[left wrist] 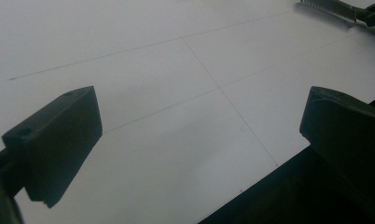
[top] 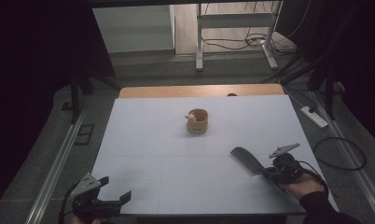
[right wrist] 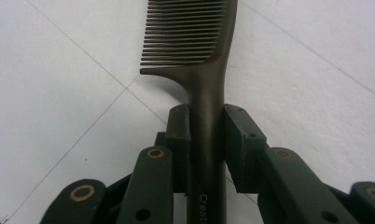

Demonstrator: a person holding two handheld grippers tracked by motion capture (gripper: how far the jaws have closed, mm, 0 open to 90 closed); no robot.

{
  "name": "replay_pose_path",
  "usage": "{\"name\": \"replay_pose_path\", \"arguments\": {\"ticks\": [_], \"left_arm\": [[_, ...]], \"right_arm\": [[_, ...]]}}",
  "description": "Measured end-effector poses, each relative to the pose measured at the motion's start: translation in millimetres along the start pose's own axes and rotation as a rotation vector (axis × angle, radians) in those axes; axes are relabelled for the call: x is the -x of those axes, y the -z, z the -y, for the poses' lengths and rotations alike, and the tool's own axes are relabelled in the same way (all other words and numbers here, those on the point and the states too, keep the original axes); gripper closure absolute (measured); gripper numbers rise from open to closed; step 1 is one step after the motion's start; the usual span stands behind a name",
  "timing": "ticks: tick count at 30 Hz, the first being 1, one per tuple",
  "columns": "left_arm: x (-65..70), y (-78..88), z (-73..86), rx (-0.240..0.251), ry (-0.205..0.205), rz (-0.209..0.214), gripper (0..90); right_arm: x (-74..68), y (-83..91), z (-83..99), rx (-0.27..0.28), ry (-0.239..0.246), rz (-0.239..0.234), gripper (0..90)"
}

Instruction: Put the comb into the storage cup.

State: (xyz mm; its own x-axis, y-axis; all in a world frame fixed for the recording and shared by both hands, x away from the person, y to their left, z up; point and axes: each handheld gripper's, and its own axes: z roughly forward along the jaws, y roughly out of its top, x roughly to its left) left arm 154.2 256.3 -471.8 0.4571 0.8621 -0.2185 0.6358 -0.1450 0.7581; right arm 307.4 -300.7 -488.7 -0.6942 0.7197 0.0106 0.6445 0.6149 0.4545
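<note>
Near the white tabletop's point(top: 143, 140) right edge, the right gripper point(right wrist: 207, 128) clamps the dark plastic comb's point(right wrist: 202, 70) handle; its teeth point toward the centre, at the round wooden cup point(top: 197, 121). The left gripper point(left wrist: 199, 135) gapes empty at the front-left corner.

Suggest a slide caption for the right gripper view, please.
Right gripper shut on the handle of a dark comb above the white table.

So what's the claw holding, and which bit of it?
The right claw holds a dark comb by its handle; the left claw holds nothing.
</note>
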Motion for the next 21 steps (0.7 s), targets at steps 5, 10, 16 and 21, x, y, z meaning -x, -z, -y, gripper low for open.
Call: {"name": "replay_pose_path", "arguments": {"ticks": [5,10,16,21], "left_arm": [[1.8,2.3,-3.2,0.026,-0.021,-0.001,0.0],[4.3,-0.3,-7.2,0.027,-0.052,0.016,0.0],[6.1,-5.1,-13.7,0.039,-0.086,0.035,0.0],[6.8,-7.2,-18.9,0.047,-0.096,0.023,0.0]], "right_arm": [[-0.4,4.0,0.1,0.032,0.004,0.001,72.4],[-1.6,8.9,-0.6,0.064,0.022,0.008,72.4],[-2.9,14.1,-1.2,0.099,0.026,0.012,72.4],[-5.3,18.2,-1.5,0.133,0.040,0.020,72.4]]}}
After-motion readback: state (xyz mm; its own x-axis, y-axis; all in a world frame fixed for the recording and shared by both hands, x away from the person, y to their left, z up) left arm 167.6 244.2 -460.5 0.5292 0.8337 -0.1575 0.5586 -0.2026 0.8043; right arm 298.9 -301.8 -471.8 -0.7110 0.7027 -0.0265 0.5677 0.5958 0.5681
